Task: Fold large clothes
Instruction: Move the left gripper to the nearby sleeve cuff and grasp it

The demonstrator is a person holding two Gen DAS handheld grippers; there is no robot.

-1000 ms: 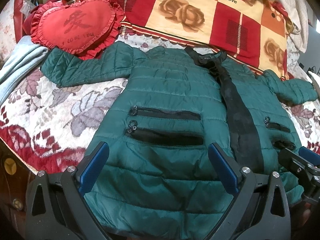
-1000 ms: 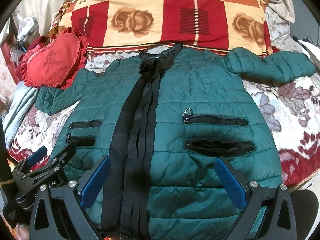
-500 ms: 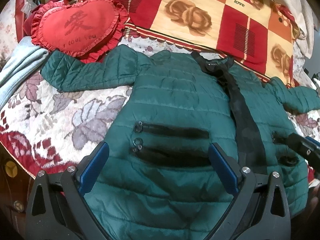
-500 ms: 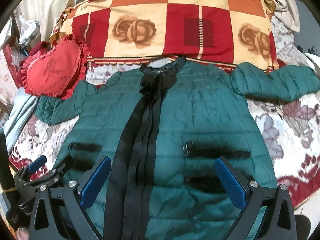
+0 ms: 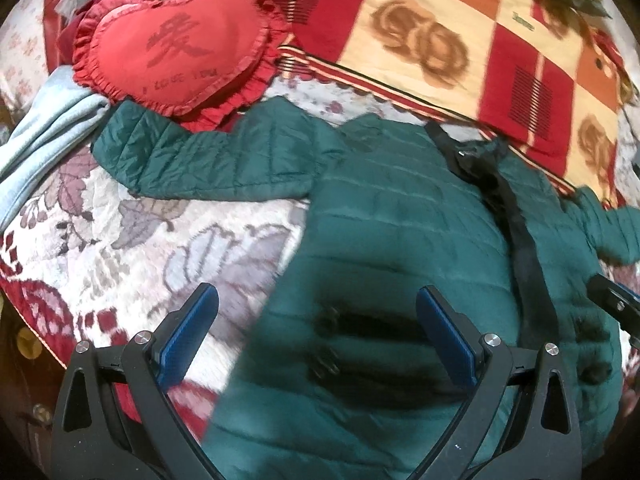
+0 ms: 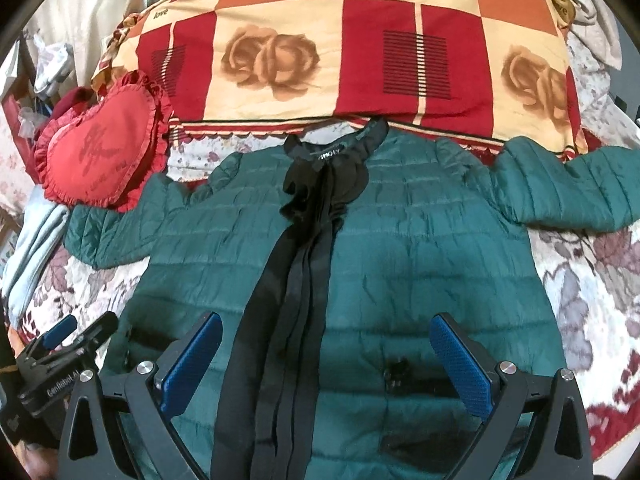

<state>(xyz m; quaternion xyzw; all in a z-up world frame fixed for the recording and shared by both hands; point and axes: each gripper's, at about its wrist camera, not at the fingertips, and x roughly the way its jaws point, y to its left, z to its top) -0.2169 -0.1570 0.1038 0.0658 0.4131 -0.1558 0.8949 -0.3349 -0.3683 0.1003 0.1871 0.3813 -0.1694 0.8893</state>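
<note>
Now, with both grippers, left gripper [image 5: 316, 334] and right gripper [image 6: 326, 364], spread wide and empty over the quilted green padded jacket [image 6: 420, 248] lying flat on the floral bedspread [image 5: 132, 240], take each outstretched sleeve near its cuff, though blur probably hides the near hem.

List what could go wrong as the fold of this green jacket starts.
1. The jacket's left sleeve has its cuff under the heart-shaped pillow; pulling the sleeve inward may drag the pillow along.
2. The loose black ribbon ties could bunch inside the fold.
3. Both grippers, left and right, are open and hold nothing; slick quilted fabric might slip from the fingers.
</note>
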